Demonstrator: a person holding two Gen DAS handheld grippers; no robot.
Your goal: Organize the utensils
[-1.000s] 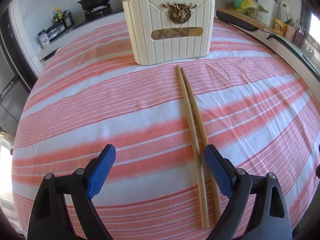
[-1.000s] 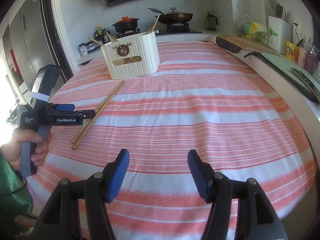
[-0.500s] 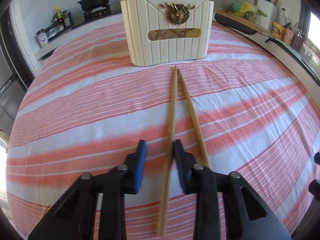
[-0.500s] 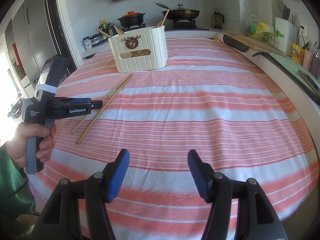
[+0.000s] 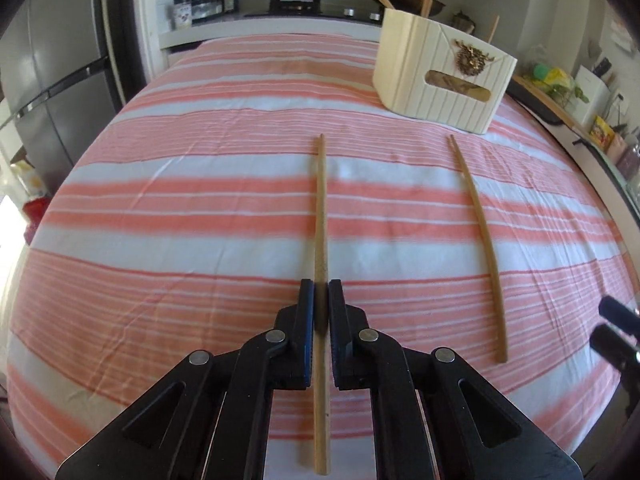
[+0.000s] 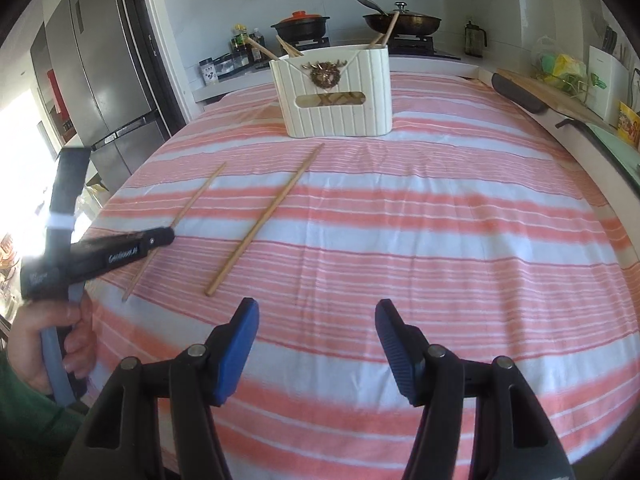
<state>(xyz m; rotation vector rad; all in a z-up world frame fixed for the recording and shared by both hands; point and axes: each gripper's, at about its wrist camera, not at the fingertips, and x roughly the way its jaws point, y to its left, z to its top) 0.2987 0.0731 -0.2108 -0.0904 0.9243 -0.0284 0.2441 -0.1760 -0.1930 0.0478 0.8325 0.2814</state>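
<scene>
Left gripper [image 5: 321, 304] is clamped on one chopstick [image 5: 320, 216], gripped near its lower third, thin end pointing out over the striped cloth [image 5: 200, 208] toward the stove side. Second chopstick [image 5: 478, 232] lies flat on the cloth, well apart from the held one, its tip near the white holder [image 5: 436, 80] (more sticks already stand in it). Right gripper [image 6: 316, 332] is about half open with nothing between its pads, over the cloth well in front of the holder.
</scene>
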